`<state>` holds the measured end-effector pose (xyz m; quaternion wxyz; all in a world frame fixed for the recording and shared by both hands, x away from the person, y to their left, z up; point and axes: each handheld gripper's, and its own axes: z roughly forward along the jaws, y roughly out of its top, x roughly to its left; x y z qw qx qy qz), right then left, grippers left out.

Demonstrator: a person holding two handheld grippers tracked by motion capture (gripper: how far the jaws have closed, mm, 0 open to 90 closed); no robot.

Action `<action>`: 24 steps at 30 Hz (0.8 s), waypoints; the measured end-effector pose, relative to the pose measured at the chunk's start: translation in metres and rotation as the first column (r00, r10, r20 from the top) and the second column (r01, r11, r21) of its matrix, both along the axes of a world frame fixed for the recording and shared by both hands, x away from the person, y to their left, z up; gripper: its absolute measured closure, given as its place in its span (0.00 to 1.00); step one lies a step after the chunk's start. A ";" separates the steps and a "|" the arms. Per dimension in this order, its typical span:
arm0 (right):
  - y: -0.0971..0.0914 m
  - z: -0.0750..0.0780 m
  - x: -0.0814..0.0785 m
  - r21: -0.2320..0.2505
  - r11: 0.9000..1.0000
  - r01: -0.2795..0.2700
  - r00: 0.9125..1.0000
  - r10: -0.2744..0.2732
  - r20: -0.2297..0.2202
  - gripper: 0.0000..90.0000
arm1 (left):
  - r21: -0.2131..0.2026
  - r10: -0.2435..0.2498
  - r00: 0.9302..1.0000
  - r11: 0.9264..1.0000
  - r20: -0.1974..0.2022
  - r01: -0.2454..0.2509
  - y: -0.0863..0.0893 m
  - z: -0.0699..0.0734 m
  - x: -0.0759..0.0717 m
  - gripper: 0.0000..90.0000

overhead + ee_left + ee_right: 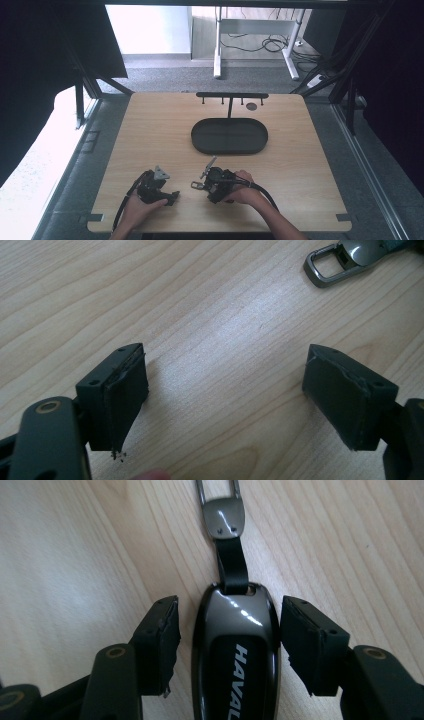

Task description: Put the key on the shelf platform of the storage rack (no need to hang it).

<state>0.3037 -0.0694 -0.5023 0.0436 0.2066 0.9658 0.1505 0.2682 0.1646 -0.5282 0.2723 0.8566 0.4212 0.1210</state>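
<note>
A glossy dark key fob (235,650) with white lettering lies on the wooden table between the jaws of my right gripper (230,607). A black strap (231,565) joins it to a metal clip (223,517). There is a gap between the left pad and the fob, and the right pad is at its edge, so the gripper is open around it. In the high view the right gripper (207,187) points left with the clip (196,186) sticking out. My left gripper (226,352) is wide open over bare wood, with the clip (330,265) beyond it. It rests near the front edge (172,196).
A black oval tray (200,142) sits mid-table. Behind it stands a black rack with small hooks (232,95), and a small dark disc (251,106) lies beside the rack. Both hands are close to the table's front edge.
</note>
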 end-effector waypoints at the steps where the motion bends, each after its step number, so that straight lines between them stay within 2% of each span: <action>1: 0.000 -0.001 0.000 -0.010 1.000 0.001 1.000 -0.001 0.000 0.47 | -0.002 0.003 1.000 1.000 0.001 -0.003 0.000 0.000 0.000 0.21; 10: -0.005 -0.003 0.006 -0.019 0.999 0.031 0.999 -0.031 -0.040 0.54 | 0.003 0.001 1.000 1.000 0.003 -0.001 0.000 0.000 0.000 0.21; 13: -0.007 -0.003 0.008 -0.030 0.998 0.057 0.997 -0.058 -0.042 0.55 | 0.006 0.001 1.000 1.000 0.005 -0.001 0.000 0.001 0.000 0.21; 17: -0.008 -0.002 0.010 -0.040 0.997 0.061 0.997 -0.063 -0.048 0.55 | 0.007 0.007 1.000 1.000 0.008 -0.007 0.001 0.001 0.000 0.21; 19: -0.010 -0.001 0.012 -0.034 0.997 0.063 0.997 -0.065 -0.044 0.55 | 0.008 0.008 1.000 1.000 0.008 -0.008 0.001 0.001 0.000 0.21; 24: -0.016 0.013 0.016 0.033 0.997 0.064 0.997 -0.062 -0.051 0.55 | 0.014 0.002 1.000 1.000 0.007 -0.002 0.001 0.000 0.001 0.21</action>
